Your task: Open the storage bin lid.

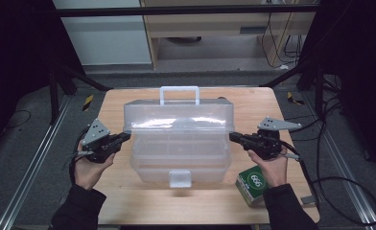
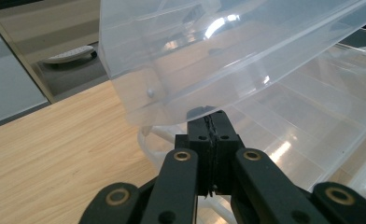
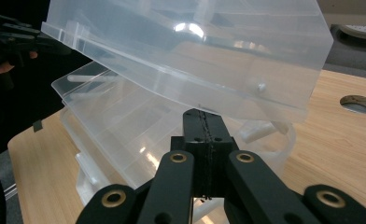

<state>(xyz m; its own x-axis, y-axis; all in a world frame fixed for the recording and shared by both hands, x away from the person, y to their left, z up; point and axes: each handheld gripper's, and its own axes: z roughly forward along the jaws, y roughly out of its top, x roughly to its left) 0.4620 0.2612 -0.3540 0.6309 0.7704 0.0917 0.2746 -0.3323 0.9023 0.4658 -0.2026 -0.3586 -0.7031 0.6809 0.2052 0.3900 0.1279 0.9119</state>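
Lifting or lowering, can't tell which: the clear plastic organizer box is sitting mid-table with its lid raised and tilted back, one gripper at each end of that lid.

Key relation: the lid's long axis is running left-right across the table, and both grippers are lining up along it. Left gripper is pointing inward at the lid's left end, right gripper inward at the right end. Neither is nearer; it's a symmetric two-hand hold.

Left gripper view: jaws are pressing together, tips sitting right under the lid's lower edge, apparently touching it. Right gripper view shows the same: jaws together, tips tucked just under the lid edge. Whether a thin lip is pinched between either pair is hidden, so I'm reading it as propping rather than clamping.

Materials: box and lid are translucent, glossy, thin-walled rigid plastic, catching glare; the base has ribbed dividers, a white handle is standing behind the lid, and a front latch is hanging free. Tabletop is light wood grain. A green-and-white carton is lying near the right hand, apart from the box.
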